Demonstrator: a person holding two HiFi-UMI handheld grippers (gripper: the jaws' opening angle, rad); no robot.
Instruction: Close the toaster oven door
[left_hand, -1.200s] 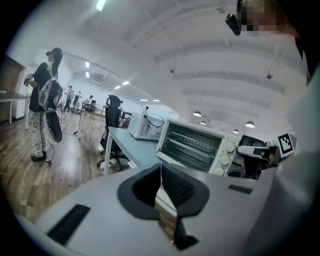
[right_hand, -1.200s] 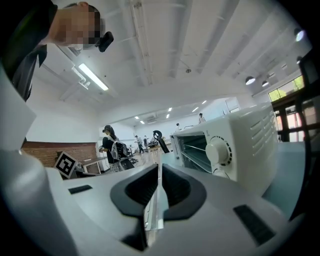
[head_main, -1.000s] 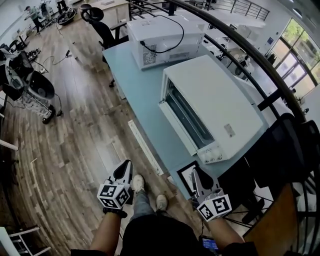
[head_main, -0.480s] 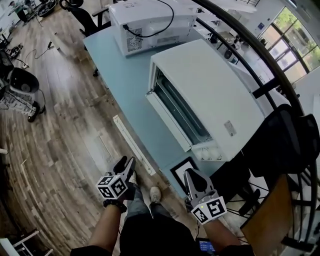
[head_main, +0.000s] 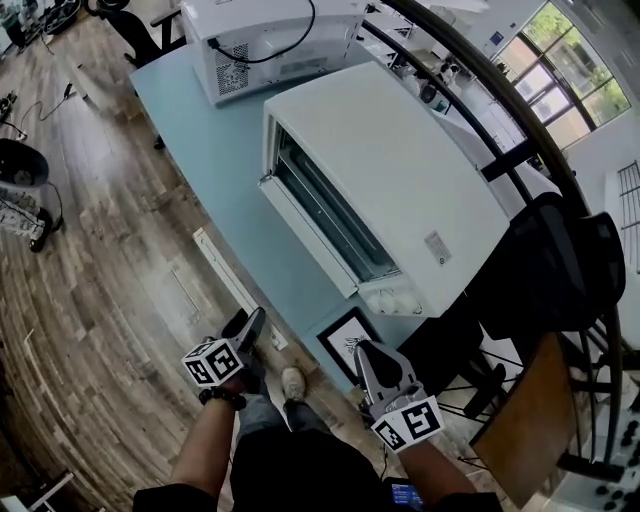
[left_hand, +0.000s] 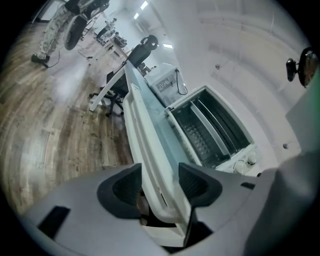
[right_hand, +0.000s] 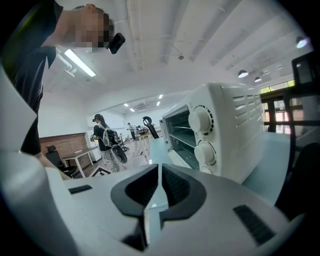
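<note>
The white toaster oven (head_main: 400, 190) stands on the pale blue table (head_main: 215, 130), its door (head_main: 305, 235) dropped open toward the table's front edge. In the left gripper view, the toaster oven (left_hand: 220, 130) shows its dark inside and racks. My left gripper (head_main: 250, 320) hangs over the floor, short of the table edge. In its own view the left gripper (left_hand: 159, 172) has its jaws opening with nothing gripped. My right gripper (head_main: 365, 352) is near the table's corner. The right gripper (right_hand: 159, 172) is shut and empty, in line with the oven's knobs (right_hand: 200, 120).
A second white appliance (head_main: 270, 40) with a black cable sits at the table's far end. A printed marker sheet (head_main: 345, 340) lies on the near corner. A black chair (head_main: 560, 270) and curved railing stand right. A white strip (head_main: 225, 275) lies on the wooden floor.
The view has swung so the oven sits closer and more central. Both grippers stay low before the table edge. The left jaws have spread apart.
</note>
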